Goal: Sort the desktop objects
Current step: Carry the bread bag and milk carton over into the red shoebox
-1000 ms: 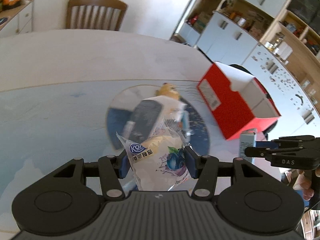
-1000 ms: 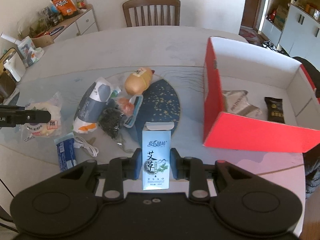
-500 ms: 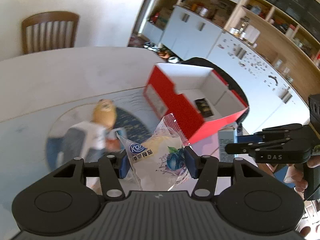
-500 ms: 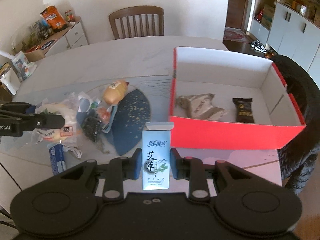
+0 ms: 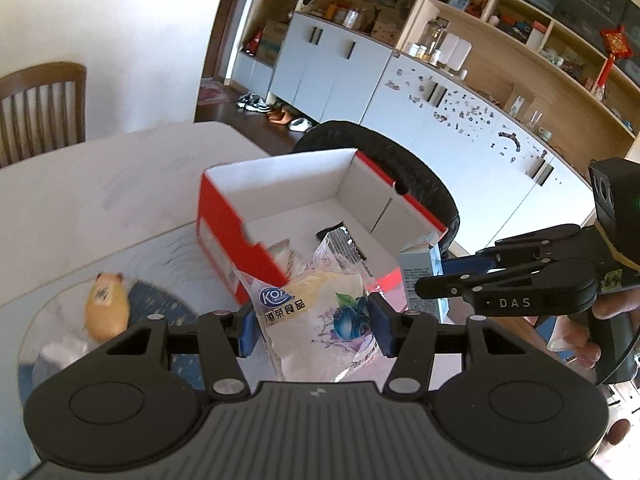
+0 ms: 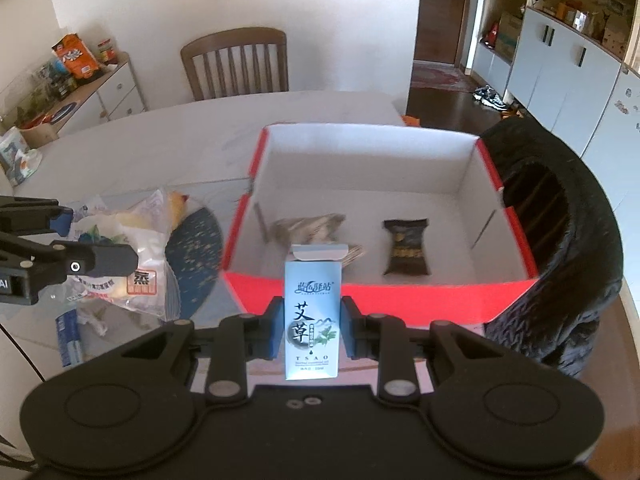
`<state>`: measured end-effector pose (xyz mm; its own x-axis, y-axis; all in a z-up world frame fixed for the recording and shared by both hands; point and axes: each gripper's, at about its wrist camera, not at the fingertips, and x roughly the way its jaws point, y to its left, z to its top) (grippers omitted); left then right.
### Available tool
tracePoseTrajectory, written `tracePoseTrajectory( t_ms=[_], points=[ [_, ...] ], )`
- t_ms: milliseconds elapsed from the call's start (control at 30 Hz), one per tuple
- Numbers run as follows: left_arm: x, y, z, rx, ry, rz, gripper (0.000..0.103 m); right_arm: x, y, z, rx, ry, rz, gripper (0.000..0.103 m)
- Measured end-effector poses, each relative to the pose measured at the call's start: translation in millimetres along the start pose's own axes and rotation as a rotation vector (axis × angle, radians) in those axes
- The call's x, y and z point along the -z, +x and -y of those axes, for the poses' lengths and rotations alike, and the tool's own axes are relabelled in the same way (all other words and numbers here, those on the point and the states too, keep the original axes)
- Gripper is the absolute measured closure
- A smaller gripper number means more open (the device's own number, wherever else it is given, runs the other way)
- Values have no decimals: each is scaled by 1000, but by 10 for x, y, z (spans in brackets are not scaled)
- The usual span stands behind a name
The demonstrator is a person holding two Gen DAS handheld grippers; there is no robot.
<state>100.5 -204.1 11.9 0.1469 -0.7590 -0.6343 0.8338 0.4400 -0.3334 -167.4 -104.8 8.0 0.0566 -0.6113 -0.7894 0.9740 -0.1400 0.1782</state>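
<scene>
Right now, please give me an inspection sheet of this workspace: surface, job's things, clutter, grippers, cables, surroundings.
Surface: pale table with a dark blue round mat.
Job's things: red box holding a dark snack packet and a grey packet.
Clutter: yellow pouch, small blue box.
Grippers: left gripper shut on bread bag; right gripper shut on blue carton.
Cables: white cord by the small blue box.
Surroundings: wooden chair, cabinets.

Two claws, left [image 5: 314, 322] and right [image 6: 308, 328]. One red box [image 6: 360, 296] holding two snack packets [image 6: 406, 246]. One wooden chair [image 6: 238, 64].
</scene>
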Motion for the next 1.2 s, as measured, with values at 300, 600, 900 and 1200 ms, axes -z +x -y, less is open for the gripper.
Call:
tracePoseTrajectory(
  t_ms=[300,600,900,1200],
  points=[
    [-314,337,225,-14,50,-20,49,-246,41,414,27,-2,38,76],
    [-521,774,350,-43,101,-70,49,-478,261,728,44,10,39,76],
    [-712,1287,432,-61,140,-151,49,-690,514,936,50,12,18,76],
    [-690,1797,514,-75,179,-262,49,-742,992,1070,87,-22,-51,76]
  ],
)
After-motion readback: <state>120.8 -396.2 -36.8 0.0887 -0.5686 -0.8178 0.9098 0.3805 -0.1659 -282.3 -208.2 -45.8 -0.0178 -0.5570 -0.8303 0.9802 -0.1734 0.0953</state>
